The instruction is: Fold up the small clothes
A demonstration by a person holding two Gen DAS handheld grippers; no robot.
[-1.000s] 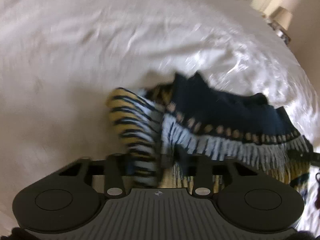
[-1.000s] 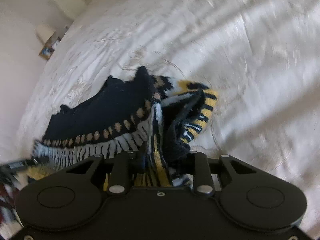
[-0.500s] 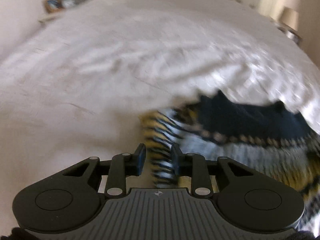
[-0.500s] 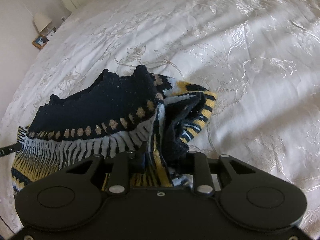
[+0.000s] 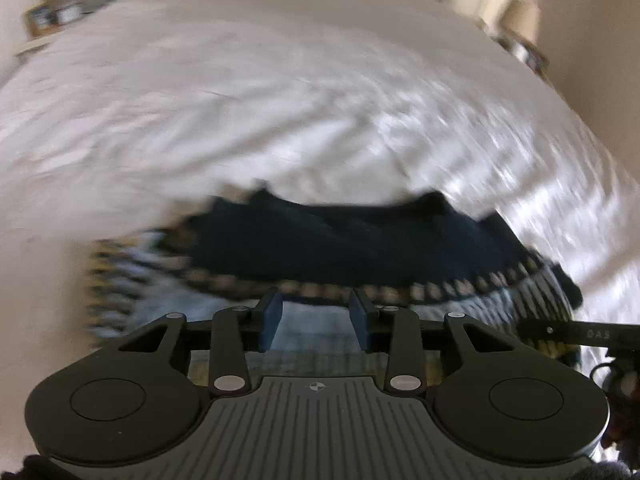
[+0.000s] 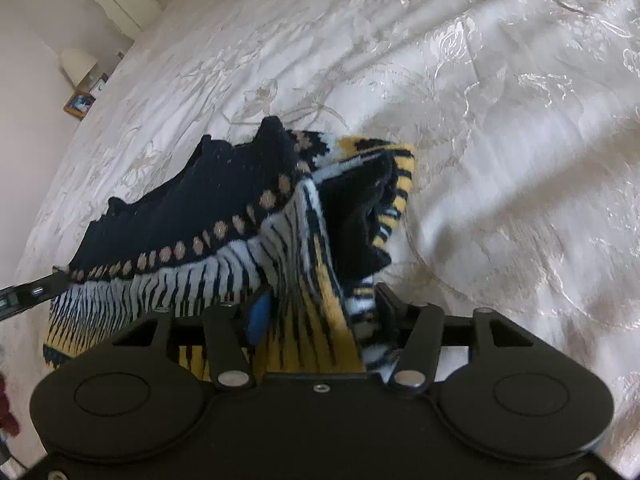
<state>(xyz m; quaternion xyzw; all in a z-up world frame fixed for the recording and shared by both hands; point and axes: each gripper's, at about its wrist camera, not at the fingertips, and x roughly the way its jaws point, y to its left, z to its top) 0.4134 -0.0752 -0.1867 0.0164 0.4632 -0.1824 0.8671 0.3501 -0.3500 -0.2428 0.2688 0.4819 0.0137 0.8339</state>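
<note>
Right hand-held gripper [image 6: 320,312] clamped on knit garment [image 6: 224,220]; left hand-held gripper [image 5: 316,312] agape, empty.

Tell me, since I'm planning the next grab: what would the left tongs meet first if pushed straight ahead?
Probably the sweater: the open left tongs point at its dotted band and navy part, with the bedspread beyond. The blur leaves depth unclear.

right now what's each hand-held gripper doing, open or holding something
Left hand-held gripper: open, nothing between its fingers, over the patterned knit garment.
Right hand-held gripper: shut on the patterned knit garment, a bunched fold pinched between its fingers.
</note>
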